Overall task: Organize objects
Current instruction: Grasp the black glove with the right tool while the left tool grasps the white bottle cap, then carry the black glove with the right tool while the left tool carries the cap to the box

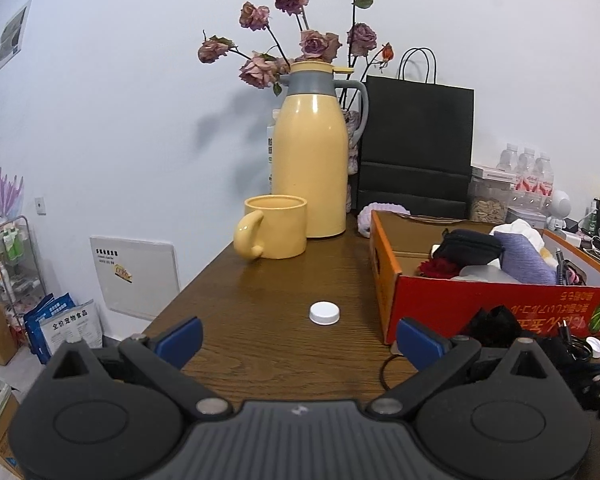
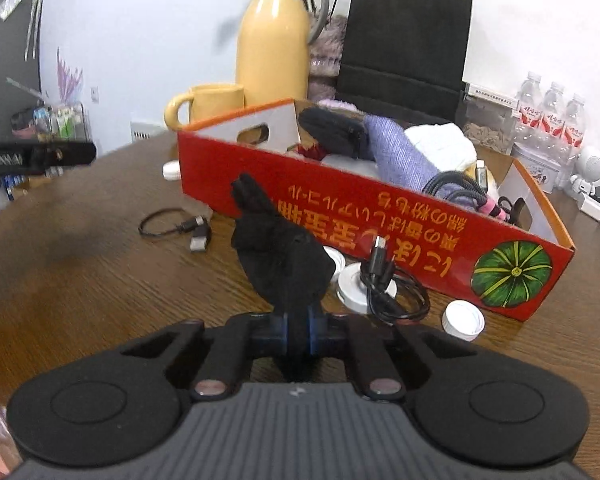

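L gripper (image 1: 300, 338) hangs over the worktop (image 1: 268, 280), blue-padded fingers (image 1: 182, 338) spread wide apart, nothing between 'em. Off to the L of those fingers, past the worktop edge: wire rack (image 1: 14, 256) and blue-white packets (image 1: 66, 322) on the floor. Straight ahead of the gap, a white cap (image 1: 324, 313) lies flat on the wood, clear of both pads. Further ahead, yellow mug (image 1: 274, 226) w/ handle facing L, just in front of the yellow flask (image 1: 310, 160); dried roses (image 1: 312, 44) rise behind it. Ahead-R of the R finger: red-orange cardboard box (image 1: 480, 312), its near L corner just beyond that fingertip, stuffed w/ a black pouch (image 1: 466, 246), lilac cloth (image 1: 526, 256), white cloth. Black paper bag (image 1: 416, 140) stands behind the box, water bottles (image 1: 534, 172) far R.

R gripper (image 2: 299, 330) now: fingers together, clamped on a black glove (image 2: 278, 248), which sticks up ahead of the tips, glove fingers pointing up-L. L of the glove, a short black cable (image 2: 172, 226) w/ USB plug lies on the wood. Just R of the glove: white round puck (image 2: 350, 280) w/ a coiled black cable (image 2: 396, 288) on top, both near the box's front wall (image 2: 380, 208). Further R, another white cap (image 2: 462, 320), open side up, close to the box's near corner.
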The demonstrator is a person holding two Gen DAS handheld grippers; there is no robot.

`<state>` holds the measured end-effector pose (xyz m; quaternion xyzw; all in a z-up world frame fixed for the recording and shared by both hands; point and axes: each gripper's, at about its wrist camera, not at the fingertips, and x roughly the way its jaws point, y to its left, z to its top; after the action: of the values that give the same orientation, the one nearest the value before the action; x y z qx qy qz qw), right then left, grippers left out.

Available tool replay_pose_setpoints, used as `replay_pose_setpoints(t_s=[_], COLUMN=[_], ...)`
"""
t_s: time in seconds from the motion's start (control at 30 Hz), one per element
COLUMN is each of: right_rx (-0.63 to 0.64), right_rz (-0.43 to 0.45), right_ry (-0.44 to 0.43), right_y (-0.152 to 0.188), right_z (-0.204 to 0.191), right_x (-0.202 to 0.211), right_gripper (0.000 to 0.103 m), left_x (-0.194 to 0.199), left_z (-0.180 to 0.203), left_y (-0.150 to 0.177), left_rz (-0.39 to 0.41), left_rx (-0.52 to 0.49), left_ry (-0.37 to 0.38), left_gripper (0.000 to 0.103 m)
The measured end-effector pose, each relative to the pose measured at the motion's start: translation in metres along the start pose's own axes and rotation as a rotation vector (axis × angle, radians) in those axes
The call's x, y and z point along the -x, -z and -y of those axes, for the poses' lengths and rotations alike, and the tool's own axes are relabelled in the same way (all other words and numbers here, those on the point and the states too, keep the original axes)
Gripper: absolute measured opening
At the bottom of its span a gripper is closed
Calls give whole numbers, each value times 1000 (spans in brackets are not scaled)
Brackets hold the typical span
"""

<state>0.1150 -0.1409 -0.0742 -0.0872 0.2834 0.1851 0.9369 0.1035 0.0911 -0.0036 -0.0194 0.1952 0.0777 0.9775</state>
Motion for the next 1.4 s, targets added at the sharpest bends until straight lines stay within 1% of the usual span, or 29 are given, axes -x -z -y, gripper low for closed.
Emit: replay_pose_setpoints(t_s=[0.13,0.37,0.4,0.5,0.6,0.67,0.7,0.73,0.77,0.83,0.93,1.1,1.27,1.4], right_rx=[-35,-110,-121,-147,-165,-170,-171,-172,-172,-174,-175,-172,-168,-167], right_rz=[72,181,195,225,240,242,242,242,242,243,249,279,327,370], right_ry=[-5,51,60,89,105,110,112,112,112,109,101,84,70,61], right_y=[-7,-18,-19,-21,-22,-22,-22,-22,-22,-21,-21,-23,-36,-52], right_z=[6,28,33,44,53,55,56,57,57,58,58,57,59,63], right_x=[16,46,50,60,64,65,64,64,63,63,63,69,73,73], right_gripper=[8,8,8,8,8,8,8,8,8,8,8,8,8,8], left_x=[-14,-70,-76,-100,-125,-139,-144,-148,-148,-146,-131,-94,-60,-49], left_z=[-3,4,5,11,17,19,19,18,16,16,14,11,28,53], left_y=[-6,-22,-22,-26,-27,-26,-26,-26,-25,-26,-27,-43,-68,-84], left_rz=[-22,-165,-174,-210,-245,-264,-269,-278,-277,-277,-227,-122,3,57], left_rx=[-7,-68,-77,-97,-120,-108,-97,-81,-64,-67,-64,1,1,-13], left_ry=[-5,-28,-29,-40,-48,-20,9,56,103,102,68,77,119,167], left_gripper=[103,103,103,99,86,69,63,45,25,26,26,26,26,26])
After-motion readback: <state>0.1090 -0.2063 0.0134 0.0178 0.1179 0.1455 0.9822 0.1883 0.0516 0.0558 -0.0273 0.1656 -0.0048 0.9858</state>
